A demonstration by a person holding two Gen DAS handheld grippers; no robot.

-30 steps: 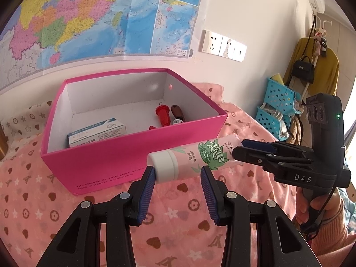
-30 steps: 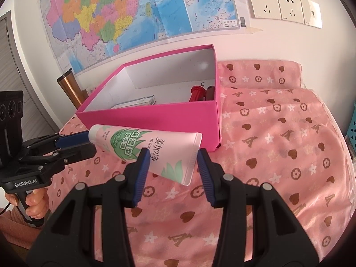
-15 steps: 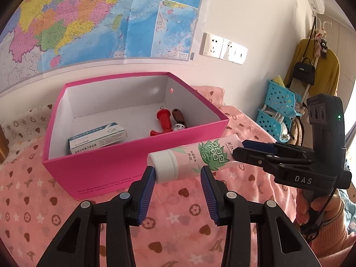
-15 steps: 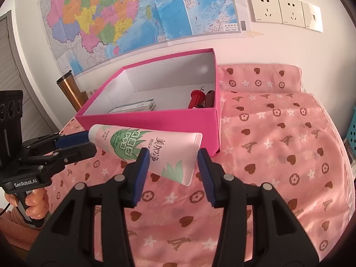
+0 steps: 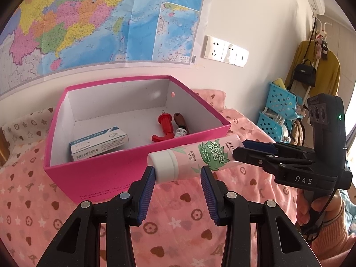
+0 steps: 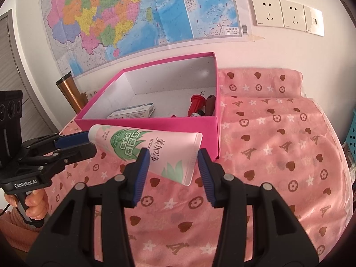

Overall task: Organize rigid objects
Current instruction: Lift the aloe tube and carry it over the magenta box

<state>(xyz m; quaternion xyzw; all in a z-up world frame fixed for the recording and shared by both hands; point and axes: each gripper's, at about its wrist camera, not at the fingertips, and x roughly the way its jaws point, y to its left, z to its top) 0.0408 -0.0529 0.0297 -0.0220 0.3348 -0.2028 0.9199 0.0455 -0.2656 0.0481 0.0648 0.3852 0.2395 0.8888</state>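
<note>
Both tools grip one pink tube (image 5: 195, 155): left tool (image 5: 178, 175) at its cap, right tool (image 6: 171, 158) at its flat end. It hangs before a pink box (image 5: 100, 173) on the bed (image 6: 278, 146).

The pink-and-white plastic tube with green leaf print (image 6: 146, 149) between the right gripper's (image 6: 171, 166) fingers has a smooth, slightly glossy skin and a matt white cap. That gripper's blue pads (image 6: 203, 169) are finely ribbed, its black plastic arms matt. Just beyond stands the open magenta cardboard box (image 6: 155, 124), matt outside, white and faintly speckled inside. Under everything lies a soft pink cloth printed with hearts and stars (image 6: 278, 155), matt and creased. Far left, a copper-coloured metal tumbler (image 6: 71, 93) has a brushed sheen. The paper wall map (image 6: 138, 13) shows fold creases
</note>
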